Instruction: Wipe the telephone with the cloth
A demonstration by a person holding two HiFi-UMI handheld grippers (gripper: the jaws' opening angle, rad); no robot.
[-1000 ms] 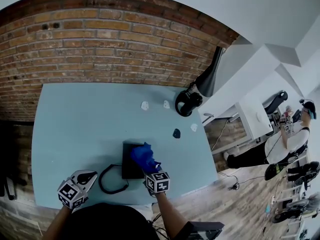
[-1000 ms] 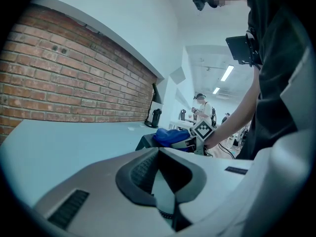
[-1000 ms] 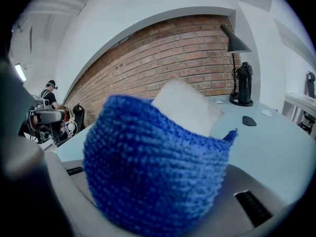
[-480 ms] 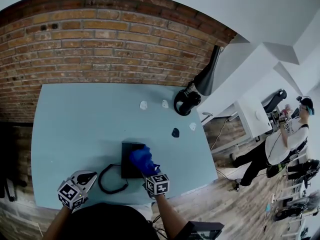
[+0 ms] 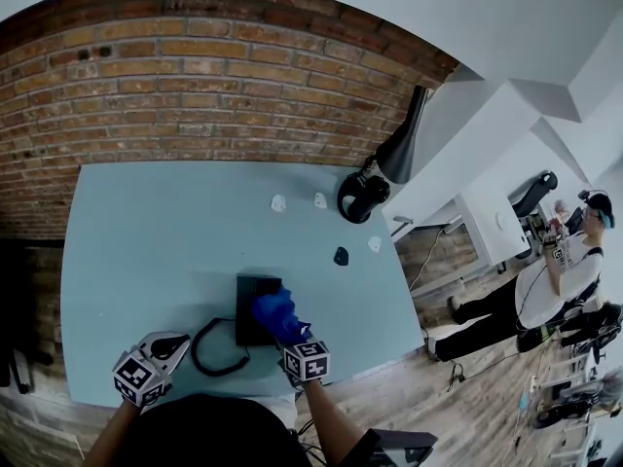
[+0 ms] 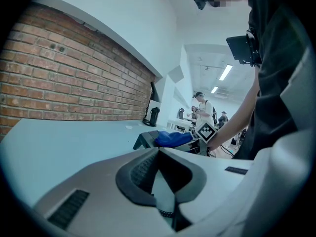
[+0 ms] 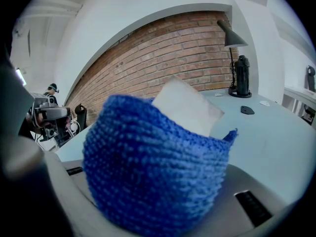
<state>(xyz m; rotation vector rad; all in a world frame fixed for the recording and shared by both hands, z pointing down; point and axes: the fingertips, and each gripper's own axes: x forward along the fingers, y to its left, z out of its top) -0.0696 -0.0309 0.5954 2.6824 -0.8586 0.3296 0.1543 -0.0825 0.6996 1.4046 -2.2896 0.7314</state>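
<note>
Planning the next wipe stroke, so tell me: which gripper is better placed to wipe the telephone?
Right. The right gripper holds the blue cloth on the telephone; the left gripper is shut and empty, beside the cord.

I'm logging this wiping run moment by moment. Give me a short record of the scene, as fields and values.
surface: light blue table against a brick wall
target: black telephone near the table's front edge, with its coiled cord to its left
tool: blue cloth resting on the telephone's near right part
right gripper: shut on the cloth
left gripper: jaws together, nothing between them, left of the cord, apart from the telephone
background: black lamp at the table's far right corner
</note>
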